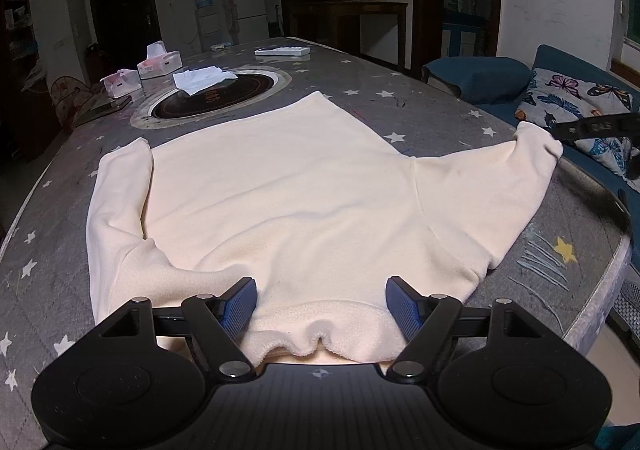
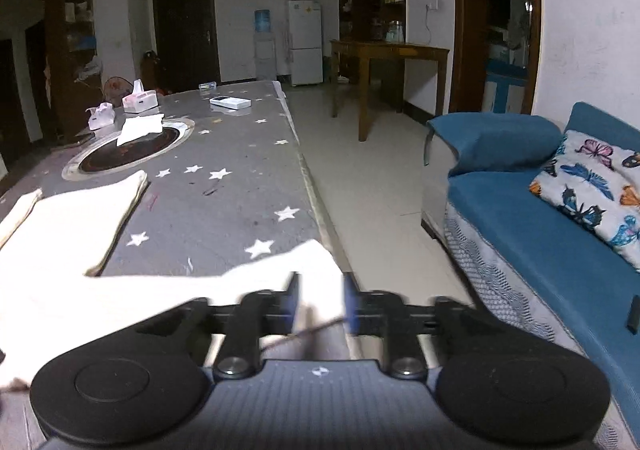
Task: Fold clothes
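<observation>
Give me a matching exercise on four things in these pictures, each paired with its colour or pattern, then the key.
Things:
1. sweater
2. table cover
3. sofa
4. cushion

Colours or patterns:
A. plain blue
B. white with butterflies
C. cream
D. grey with white stars

Pairs: 1-C, 2-D, 3-A, 4-B
</observation>
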Motion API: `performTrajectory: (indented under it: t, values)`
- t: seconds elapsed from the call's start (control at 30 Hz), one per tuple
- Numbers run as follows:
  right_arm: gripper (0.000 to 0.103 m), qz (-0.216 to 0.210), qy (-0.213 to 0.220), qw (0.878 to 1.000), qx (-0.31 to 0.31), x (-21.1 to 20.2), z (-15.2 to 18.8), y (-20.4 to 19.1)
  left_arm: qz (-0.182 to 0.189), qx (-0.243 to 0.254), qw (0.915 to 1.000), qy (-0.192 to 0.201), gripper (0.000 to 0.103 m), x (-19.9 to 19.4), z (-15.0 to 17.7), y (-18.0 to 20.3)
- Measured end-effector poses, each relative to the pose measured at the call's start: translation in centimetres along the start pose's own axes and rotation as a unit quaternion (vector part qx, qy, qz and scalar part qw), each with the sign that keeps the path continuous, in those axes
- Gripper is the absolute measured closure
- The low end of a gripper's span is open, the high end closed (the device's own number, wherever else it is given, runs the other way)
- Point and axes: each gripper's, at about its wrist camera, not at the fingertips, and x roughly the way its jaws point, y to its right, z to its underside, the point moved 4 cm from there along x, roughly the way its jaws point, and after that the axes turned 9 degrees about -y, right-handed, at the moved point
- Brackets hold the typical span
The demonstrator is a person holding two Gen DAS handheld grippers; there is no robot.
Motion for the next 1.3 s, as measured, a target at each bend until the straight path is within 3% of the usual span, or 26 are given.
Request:
performTrajectory:
  t: [0.2,0.23,0.3,0.47,0.57,0.67,0.77,0.87,0.97,1.1,1.2,1.23,1.3]
  values:
    - [0.073,0.007,-0.027,1.0,0.009,2.6,0.5,0.5,-0.001,-0.001,1.0,-0.001,0.026,0.1,0.0,-0.1]
    - [0.077,0.005,-0.026,1.0,0.01,2.6,0.7,0.6,-0.001,-0.001,1.0,-0.002,0.026,0.1,0.0,-0.1]
    - [0.098,0.007,-0.019,1.0,0.009,2.0,0.8,0.7,-0.001,0.0,1.0,-0.002,0.026,0.1,0.0,-0.1]
    - [0.1,0.048,0.001,0.999,0.001,0.0,1.0,1.3,0.0,-0.003,1.0,-0.002,0.023,0.1,0.1,-0.3]
    - [0.092,0.068,-0.004,0.998,-0.005,0.0,1.4,1.7,0.0,-0.004,1.0,-0.003,0.022,0.2,0.1,-0.3]
    - [0.09,0.033,0.001,0.999,-0.002,-0.1,0.8,1.1,0.0,-0.005,1.0,-0.004,0.022,0.2,0.0,-0.4]
    - [0.057,-0.02,0.006,1.0,-0.011,0.2,0.2,-0.5,0.0,-0.007,1.0,-0.005,0.022,0.2,-0.1,-0.4]
    - [0.056,-0.055,-0.001,0.998,-0.031,1.4,-0.3,-2.8,0.001,-0.009,0.9999,-0.004,0.022,0.0,-0.2,-0.5]
    - [0.046,-0.073,-0.026,0.996,-0.039,2.9,-0.2,-4.2,0.002,-0.016,0.9999,0.0,0.022,-0.4,-0.3,-1.1]
    - [0.044,-0.07,-0.031,0.996,-0.056,3.3,-0.3,-5.3,0.001,-0.041,0.9991,0.012,0.019,-1.4,-1.1,-3.0]
    - [0.038,-0.09,-0.025,0.994,-0.061,2.6,-0.8,-6.3,-0.014,-0.059,0.9977,0.03,0.015,-2.2,-2.3,-5.0]
    - [0.029,-0.096,-0.022,0.993,-0.067,2.3,-1.0,-6.9,-0.025,-0.064,0.997,0.036,0.015,-2.3,-2.7,-5.7]
    - [0.026,-0.114,-0.014,0.989,-0.089,1.8,-1.4,-8.6,-0.051,-0.074,0.9949,0.046,0.015,-2.4,-3.7,-7.3]
